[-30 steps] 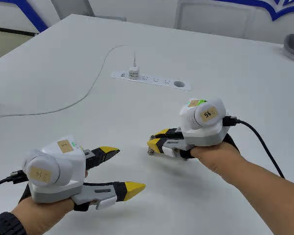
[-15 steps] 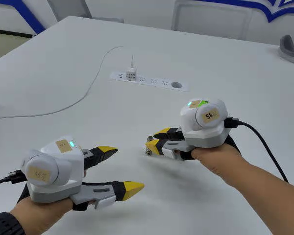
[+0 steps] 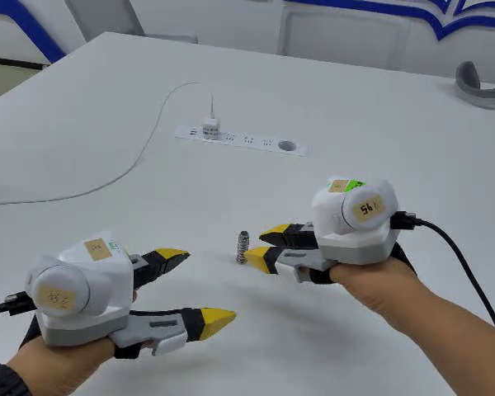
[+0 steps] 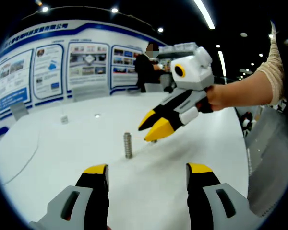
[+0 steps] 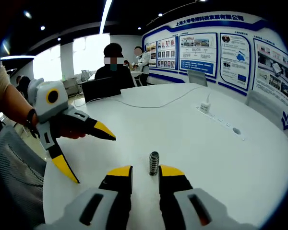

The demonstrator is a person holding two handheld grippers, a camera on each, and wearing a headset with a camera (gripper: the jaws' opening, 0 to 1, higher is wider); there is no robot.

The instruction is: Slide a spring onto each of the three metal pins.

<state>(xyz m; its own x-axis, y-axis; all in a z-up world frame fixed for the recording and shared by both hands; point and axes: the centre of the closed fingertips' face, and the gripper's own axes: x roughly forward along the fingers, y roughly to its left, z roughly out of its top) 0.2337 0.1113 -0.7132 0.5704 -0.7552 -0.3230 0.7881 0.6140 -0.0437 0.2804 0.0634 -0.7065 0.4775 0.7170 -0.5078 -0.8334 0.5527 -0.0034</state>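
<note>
A small metal spring (image 3: 242, 246) stands upright on the white table (image 3: 330, 115), free of both grippers; whether a pin runs through it I cannot tell. My right gripper (image 3: 262, 246) lies just right of it, jaws a little apart and holding nothing. In the right gripper view the spring (image 5: 154, 163) stands just ahead of the narrow gap of that gripper (image 5: 145, 173). My left gripper (image 3: 194, 287) hovers at the lower left, wide open and empty. In the left gripper view the spring (image 4: 128, 144) stands beyond the open left gripper (image 4: 148, 171), with the right gripper (image 4: 153, 127) behind it.
A white power strip (image 3: 239, 139) with a plugged adapter (image 3: 210, 126) lies at the back, its cable (image 3: 140, 157) curving off to the left. A grey curved object (image 3: 481, 82) sits at the far right edge. The left gripper (image 5: 92, 158) shows beside seated people (image 5: 114, 67).
The right gripper has let go of the spring and drawn back to the right, leaving it standing alone. The left gripper has barely moved; the head camera has shifted.
</note>
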